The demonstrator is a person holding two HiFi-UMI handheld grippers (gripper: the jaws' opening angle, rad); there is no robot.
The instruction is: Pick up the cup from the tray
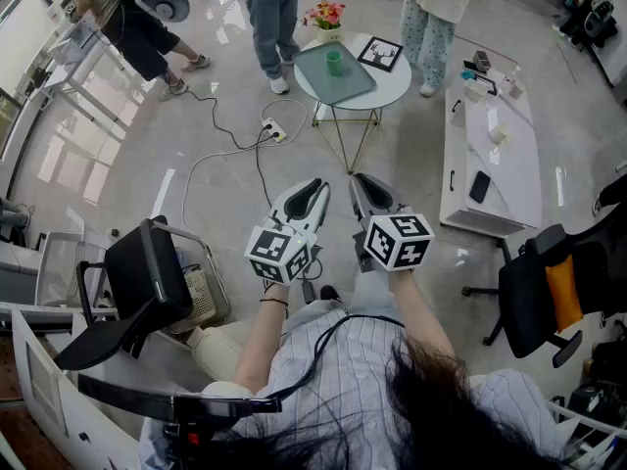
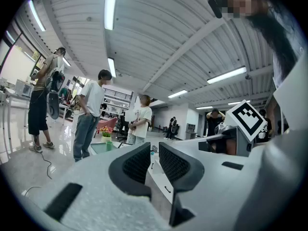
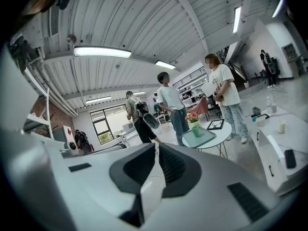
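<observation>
A green cup (image 1: 334, 62) stands on a teal tray (image 1: 345, 84) on the round white table (image 1: 395, 84), far ahead across the floor. Both grippers are held close to the person's body, a long way short of that table. My left gripper (image 1: 313, 188) and right gripper (image 1: 360, 181) sit side by side, both pointing toward the table. Each has its jaws together with nothing between them. In the left gripper view the cup (image 2: 109, 145) shows small, left of my left gripper (image 2: 154, 150). In the right gripper view the cup (image 3: 195, 131) and tray (image 3: 202, 137) lie beyond my right gripper (image 3: 157, 150).
A flower pot (image 1: 325, 18) and a framed picture (image 1: 380, 54) share the round table. Three people stand around it. A long white table (image 1: 490, 155) is at the right, a black chair (image 1: 147, 282) at the left, an office chair (image 1: 549, 292) at the right. A cable (image 1: 235, 150) crosses the floor.
</observation>
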